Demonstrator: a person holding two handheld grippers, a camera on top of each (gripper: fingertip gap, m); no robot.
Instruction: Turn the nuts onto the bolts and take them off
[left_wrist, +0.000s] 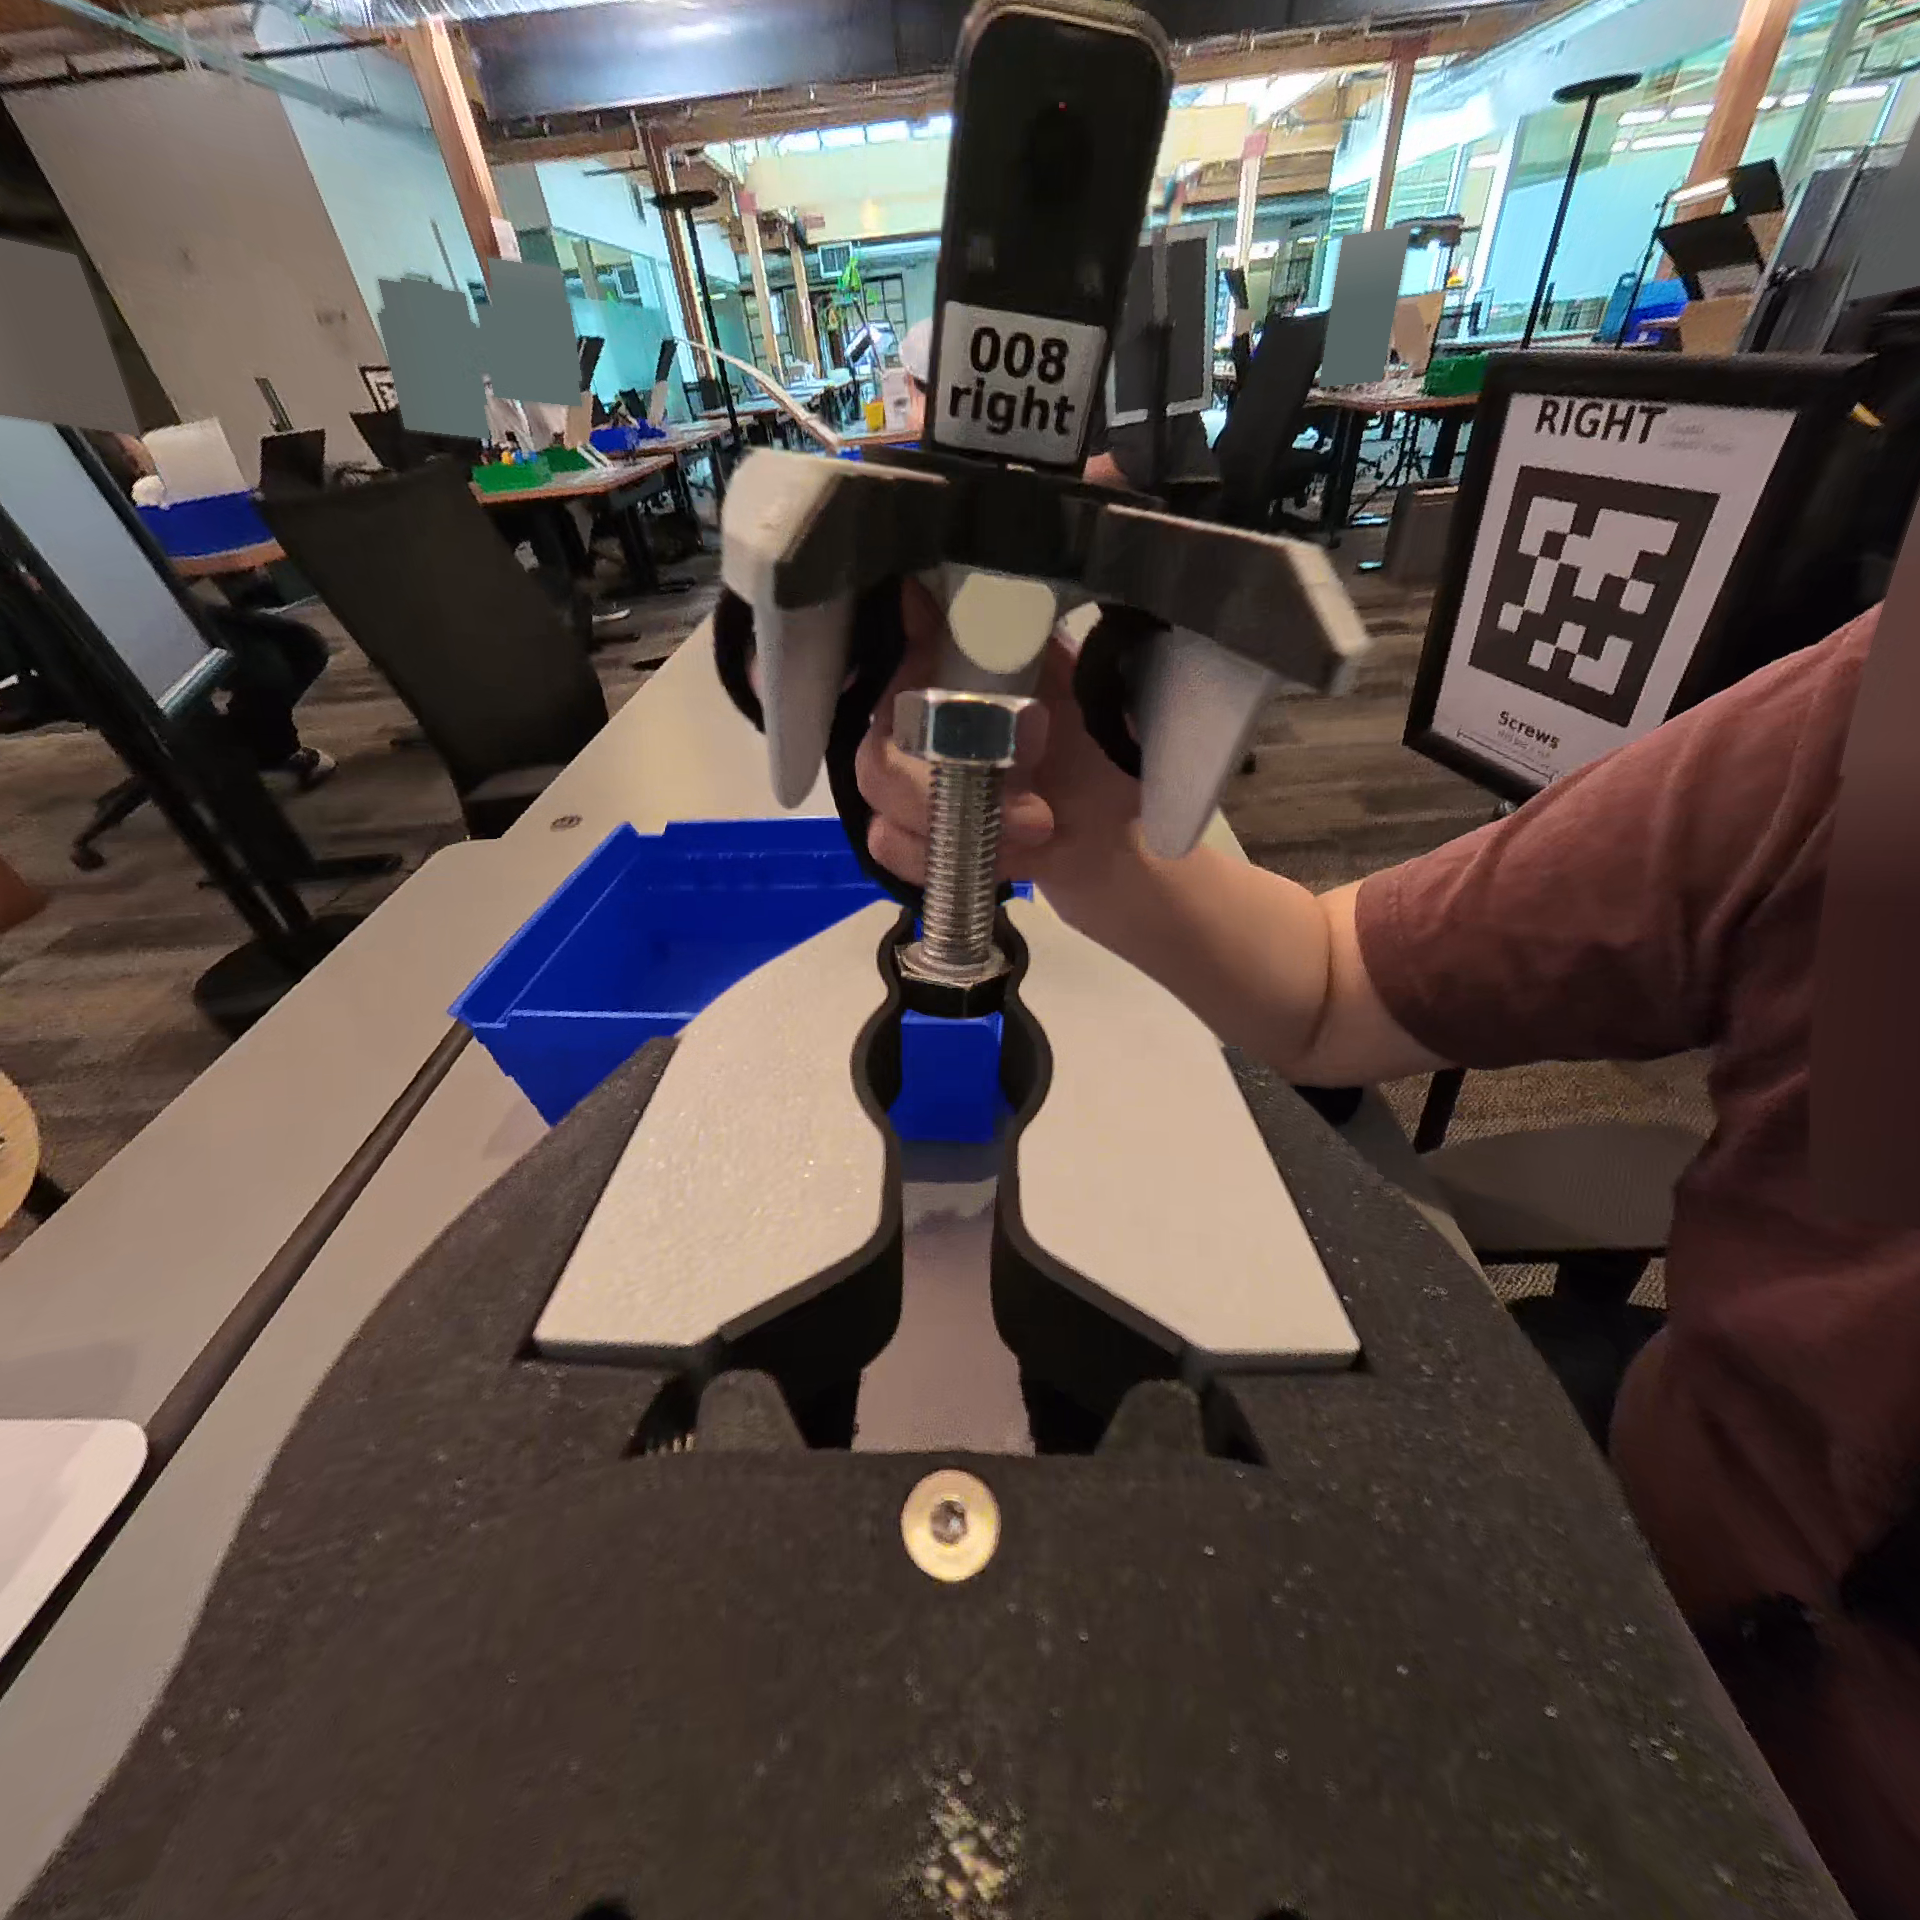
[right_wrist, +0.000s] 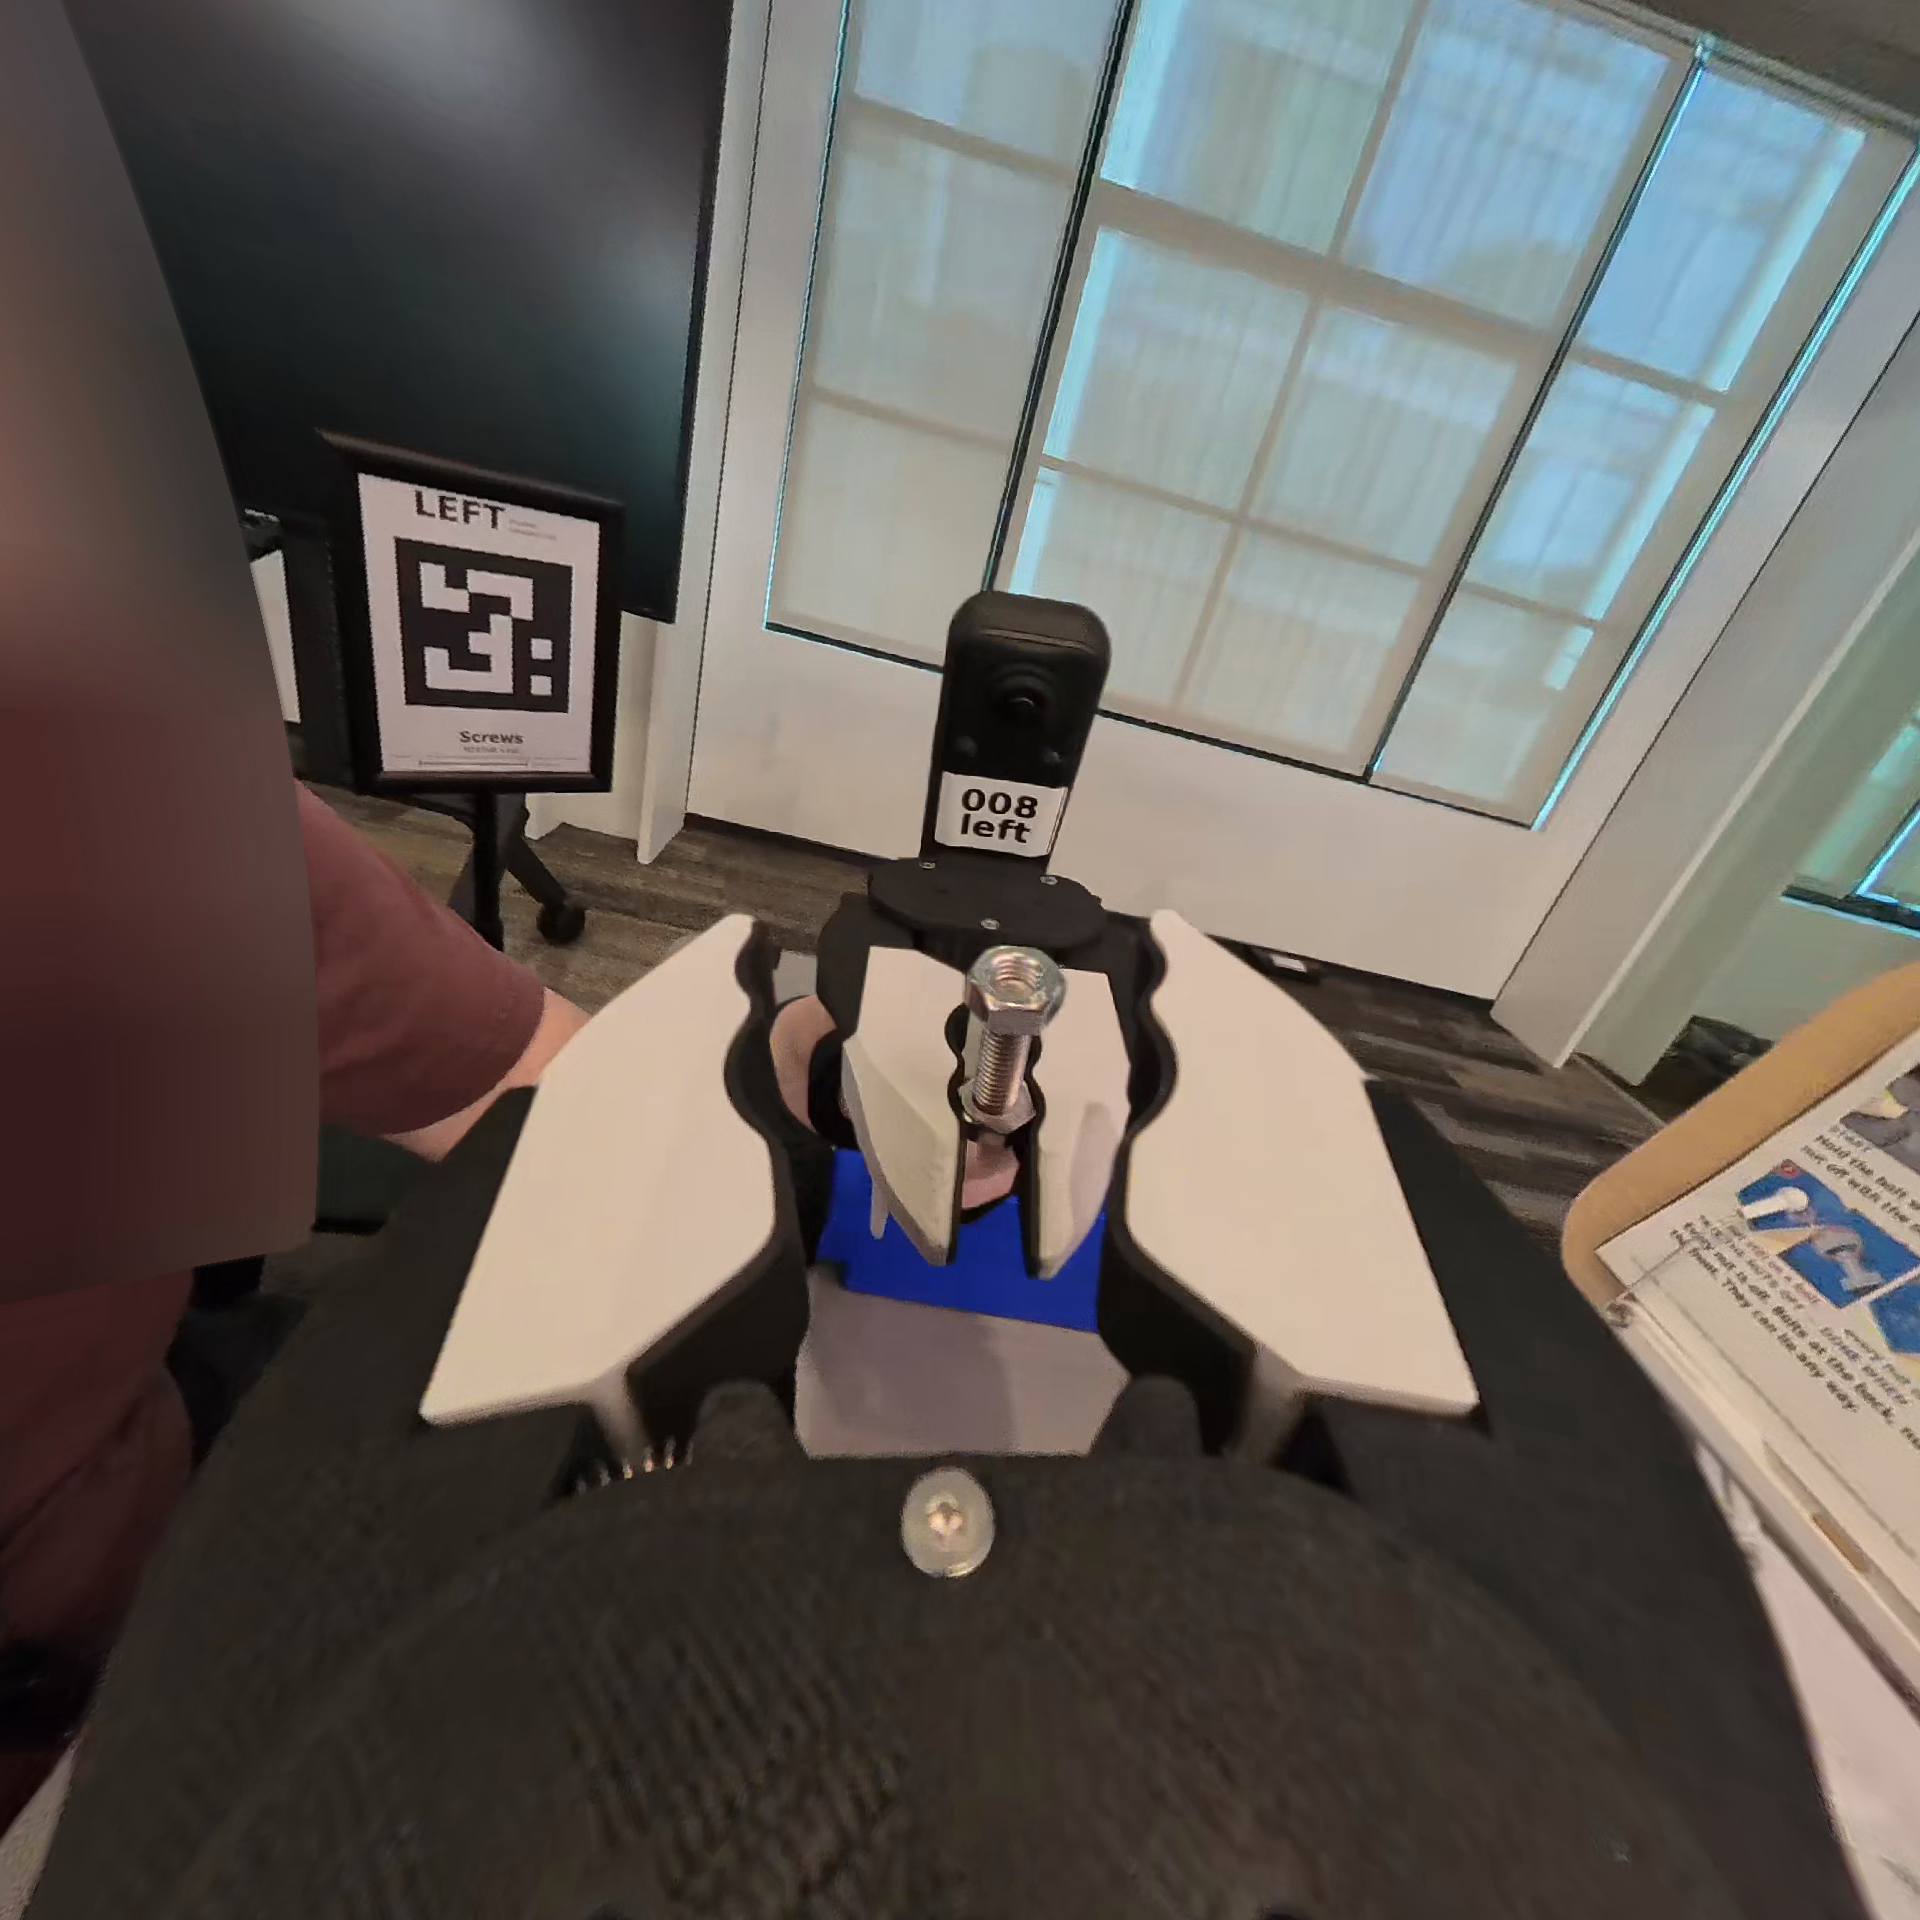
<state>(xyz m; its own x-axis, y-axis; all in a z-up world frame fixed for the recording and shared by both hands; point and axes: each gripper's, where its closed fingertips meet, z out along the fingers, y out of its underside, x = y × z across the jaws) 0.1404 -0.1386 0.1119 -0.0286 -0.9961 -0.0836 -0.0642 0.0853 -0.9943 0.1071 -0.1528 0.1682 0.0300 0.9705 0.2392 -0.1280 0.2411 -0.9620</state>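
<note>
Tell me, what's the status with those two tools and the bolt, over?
Left tool shut on bolt, nut at its far tip. Right tool open, straddling nut, not gripping. Nothing in the way; blue bin below.

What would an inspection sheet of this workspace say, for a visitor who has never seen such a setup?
Surface: pale grey table.
Job's things: silver threaded steel bolt with a silver hexagonal steel nut at its far end.
Clutter: blue plastic bin; printed paper instruction sheet.
Grippers: left tongs shut on the bolt's near end; right tongs open, one finger on either side of the nut.
Cables: nothing seen.
Surroundings: black-framed marker sign, black office chair, white-framed window.
</note>
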